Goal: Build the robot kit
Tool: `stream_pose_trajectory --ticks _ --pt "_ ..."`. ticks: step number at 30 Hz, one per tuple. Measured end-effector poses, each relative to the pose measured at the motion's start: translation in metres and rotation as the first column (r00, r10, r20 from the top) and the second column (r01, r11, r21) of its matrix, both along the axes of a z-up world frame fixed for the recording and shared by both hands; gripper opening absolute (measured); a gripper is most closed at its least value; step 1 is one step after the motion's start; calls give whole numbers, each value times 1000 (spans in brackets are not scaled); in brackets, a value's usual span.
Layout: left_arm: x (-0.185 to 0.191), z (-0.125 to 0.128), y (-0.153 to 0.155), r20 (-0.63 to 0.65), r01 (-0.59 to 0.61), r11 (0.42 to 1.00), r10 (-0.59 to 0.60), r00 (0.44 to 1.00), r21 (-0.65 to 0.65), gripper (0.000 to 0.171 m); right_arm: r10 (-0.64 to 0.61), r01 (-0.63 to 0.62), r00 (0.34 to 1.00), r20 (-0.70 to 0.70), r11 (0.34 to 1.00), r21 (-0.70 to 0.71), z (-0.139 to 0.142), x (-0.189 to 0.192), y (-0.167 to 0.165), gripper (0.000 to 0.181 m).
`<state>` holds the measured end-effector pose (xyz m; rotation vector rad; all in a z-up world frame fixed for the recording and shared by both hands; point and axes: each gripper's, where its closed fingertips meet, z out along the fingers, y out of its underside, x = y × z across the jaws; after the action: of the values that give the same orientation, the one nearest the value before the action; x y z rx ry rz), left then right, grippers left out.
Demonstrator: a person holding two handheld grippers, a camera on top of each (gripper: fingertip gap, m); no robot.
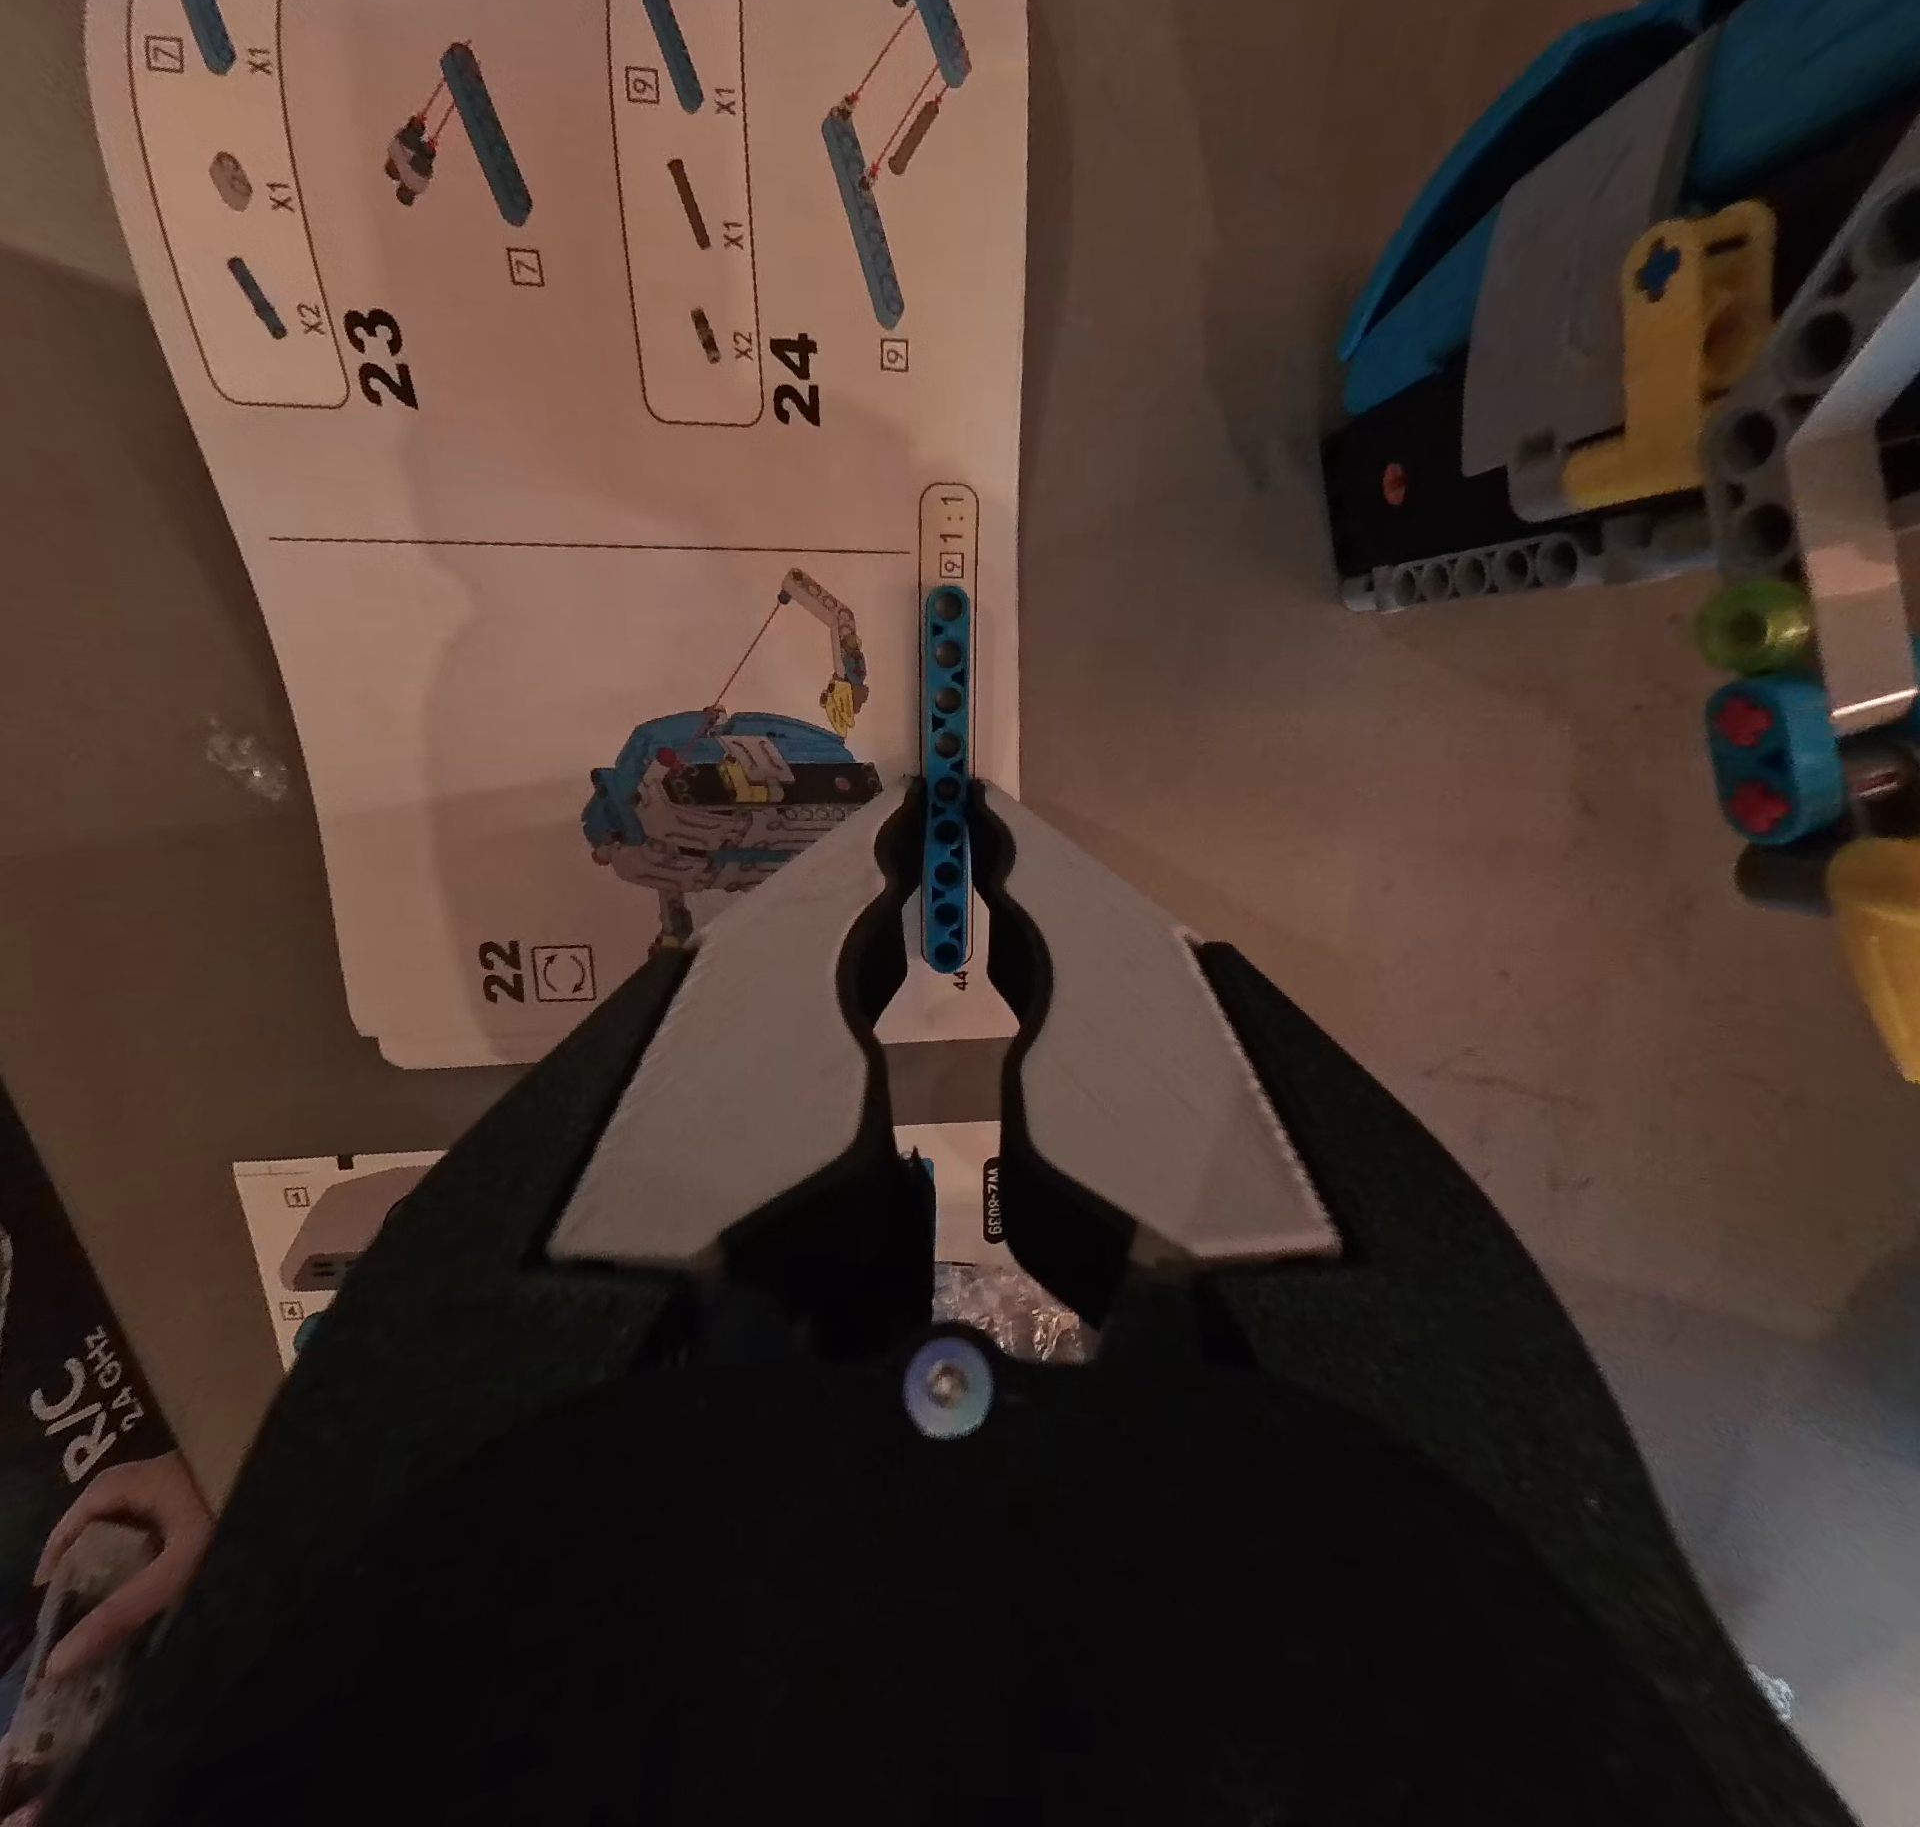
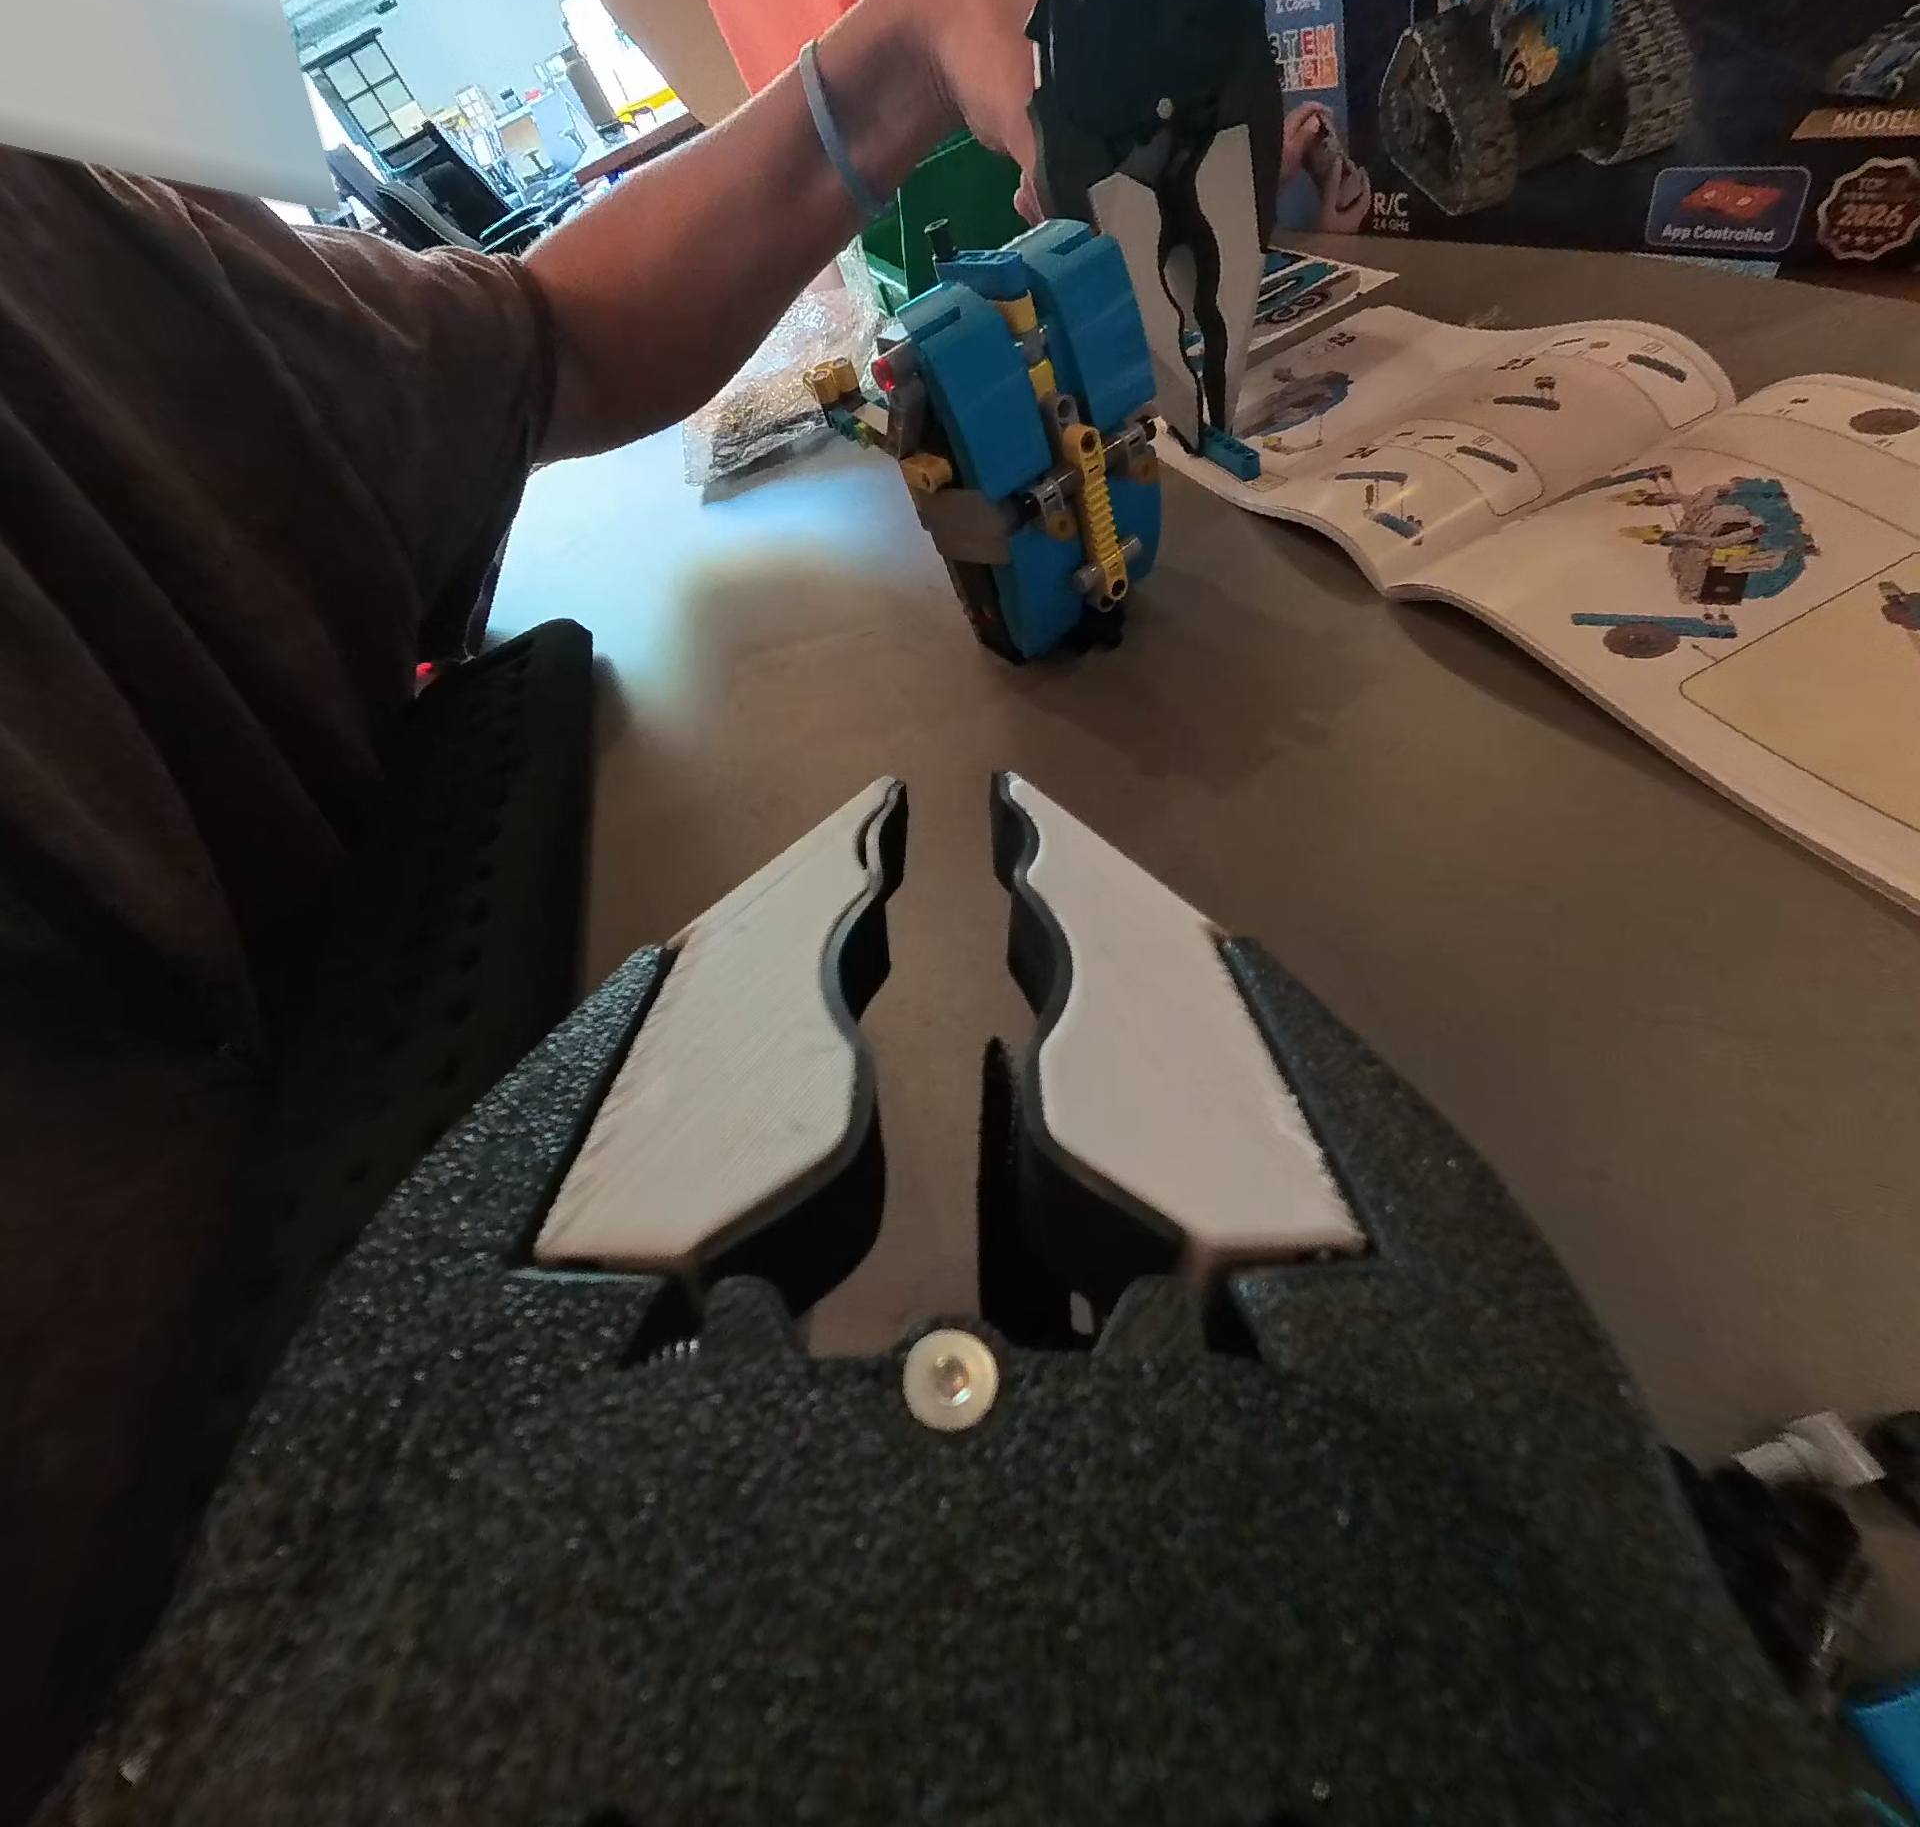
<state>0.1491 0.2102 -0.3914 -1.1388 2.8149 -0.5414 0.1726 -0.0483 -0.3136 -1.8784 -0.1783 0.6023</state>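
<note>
Left claw [image 1: 948, 790] points straight down at the booklet [image 1: 623, 489], its jaws nearly shut on a blue beam [image 1: 948, 676] that lies along the page's right edge. The tips flank the beam about midway; its far half sticks out past them and its near half runs back between the fingers. From the wrist view I can't be certain both pads press firmly, but I judge it a real grip. Held that way, the beam could swivel, so I'd keep the squeeze square across its narrow sides and the wrist level.

Right claw [image 2: 948, 790] hangs low over the bare table [image 2: 1351, 946], jaws a little apart and empty. Beyond it stands the blue model [image 2: 1029, 447], just left of the booklet, with a box [image 2: 1610, 63] at the far edge.
</note>
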Motion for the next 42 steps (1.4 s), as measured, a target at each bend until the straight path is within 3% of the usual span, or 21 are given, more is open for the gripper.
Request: stream_pose_trajectory --ticks 29,33,35,38,42 --pt "0 0 0 -25 -73 997 72 997 -20 8 12 -12 1000 21 1000 -10 -1 -5 -3 16" --pt "1 3 8 33 -12 998 9 999 68 7 -24 23 999 30 999 29 11 -2 -8 16" --pt "9 26 10 100 -43 998 39 994 39 7 -50 48 998 33 998 50 17 -2 -16 17" --pt "32 88 -4 231 -107 993 116 966 -50 7 -92 89 994 64 995 39 17 -5 -35 17" --pt "77 138 -67 330 -170 985 169 929 -25 7 -134 131 988 78 990 50 29 -16 -69 18"
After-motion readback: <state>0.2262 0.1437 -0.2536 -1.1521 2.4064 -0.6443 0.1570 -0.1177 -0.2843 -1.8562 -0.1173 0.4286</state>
